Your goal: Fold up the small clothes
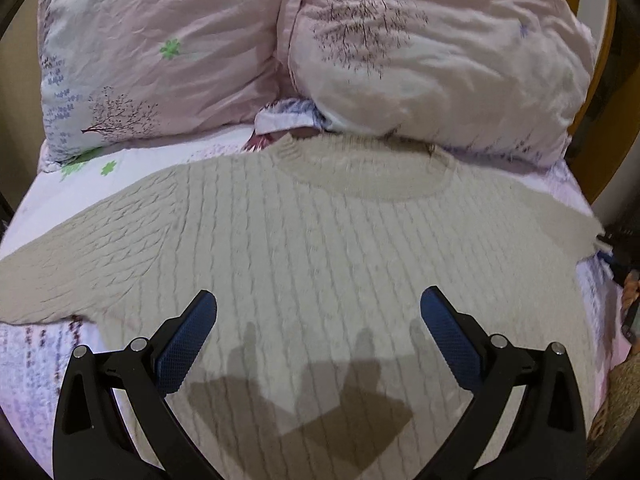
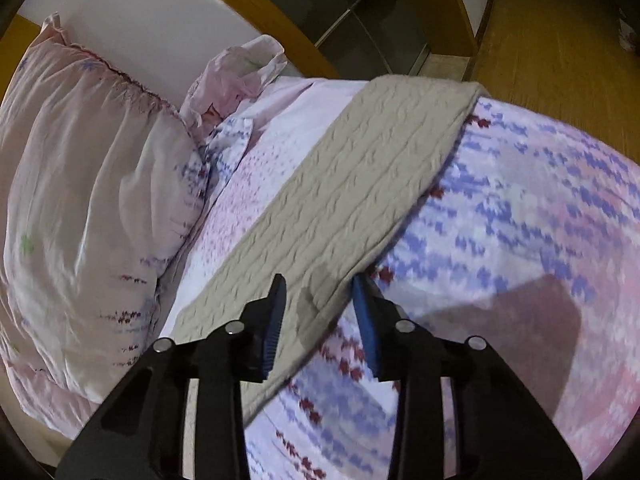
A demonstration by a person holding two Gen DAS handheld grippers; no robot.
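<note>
- Sweater (image 1: 312, 248): beige cable-knit, spread flat and face-up on bedspread (image 1: 48, 360), collar (image 1: 364, 172) toward pillows; apparently laid open this way so sleeves can be turned in first.
- Left sleeve (image 1: 80, 256): stretched outward across the bedspread, some wrinkling near the shoulder.
- Right sleeve (image 2: 360, 184): extended straight toward the far bed edge, cuff end at or just over the edge.
- Left gripper (image 1: 318, 308): fingers spread wide, nothing between them; poised above the sweater's lower body, shadow cast on the knit beneath, likely ready to pin or steady the torso.
- Right gripper (image 2: 319, 300): fingers partly apart, straddling the near edge of the right sleeve; no firm clamp visible, likely lined up for a pinch to carry the sleeve inward.
- Pillows (image 1: 160, 48): two, pale pink with tree and flower print, propped at the headboard.
- Floor (image 2: 560, 40): wood, beyond the bed.
- Brands, labels, writing: none legible; no neck tag discernible.
</note>
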